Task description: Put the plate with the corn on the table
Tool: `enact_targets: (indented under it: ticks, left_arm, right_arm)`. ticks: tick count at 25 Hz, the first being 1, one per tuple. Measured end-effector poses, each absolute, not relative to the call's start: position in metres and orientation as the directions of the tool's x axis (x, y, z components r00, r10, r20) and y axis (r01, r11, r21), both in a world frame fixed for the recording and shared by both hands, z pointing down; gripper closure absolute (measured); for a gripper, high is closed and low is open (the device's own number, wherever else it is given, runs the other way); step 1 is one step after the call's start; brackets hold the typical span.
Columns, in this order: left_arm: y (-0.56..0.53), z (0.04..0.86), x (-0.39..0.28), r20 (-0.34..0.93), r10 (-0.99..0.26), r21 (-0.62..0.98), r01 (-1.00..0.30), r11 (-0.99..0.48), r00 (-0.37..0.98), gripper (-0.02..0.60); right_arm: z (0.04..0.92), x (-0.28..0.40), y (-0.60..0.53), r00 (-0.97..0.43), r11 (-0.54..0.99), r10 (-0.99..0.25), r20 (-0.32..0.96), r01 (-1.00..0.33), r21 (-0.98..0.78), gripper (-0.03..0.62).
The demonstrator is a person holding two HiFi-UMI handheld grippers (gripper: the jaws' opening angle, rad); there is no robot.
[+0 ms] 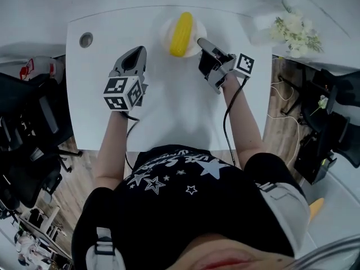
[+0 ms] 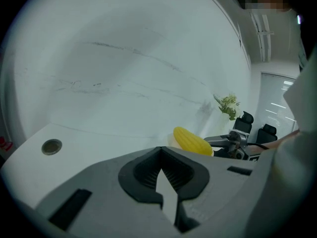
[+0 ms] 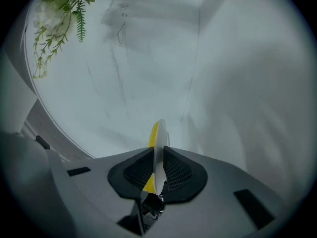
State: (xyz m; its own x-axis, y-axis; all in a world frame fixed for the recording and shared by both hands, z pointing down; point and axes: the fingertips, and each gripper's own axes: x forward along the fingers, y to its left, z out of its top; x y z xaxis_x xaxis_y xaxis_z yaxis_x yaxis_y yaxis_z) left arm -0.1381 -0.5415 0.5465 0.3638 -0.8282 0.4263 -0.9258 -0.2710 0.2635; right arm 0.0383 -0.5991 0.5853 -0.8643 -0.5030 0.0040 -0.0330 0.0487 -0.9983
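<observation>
My right claw [image 1: 200,41] is clamped on the rim of the plate [image 1: 165,34], corn [image 1: 181,34] lying on it, at the far middle of the white table [image 1: 169,111], while my left claw [image 1: 136,53] is closed on nothing, just left of it.

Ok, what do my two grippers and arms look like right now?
The left gripper and right gripper both have grey bodies with black ribbed pads. Each carries a cube of black-and-white square markers and trails a black cable. The person wears a dark top with white stars, and the forearms are uncovered.
</observation>
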Motion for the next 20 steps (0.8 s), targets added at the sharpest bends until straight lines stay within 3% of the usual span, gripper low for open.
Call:
enact_targets:
  ticks: [20]
  left_arm:
    - [-0.56,0.589,-0.152,0.487,-0.815,0.292,-0.938,-0.187,0.314,0.575]
  right_arm:
    - [0.63,0.006,-0.644,-0.844,-0.078,-0.518,0.141,-0.117,-0.99,0.539]
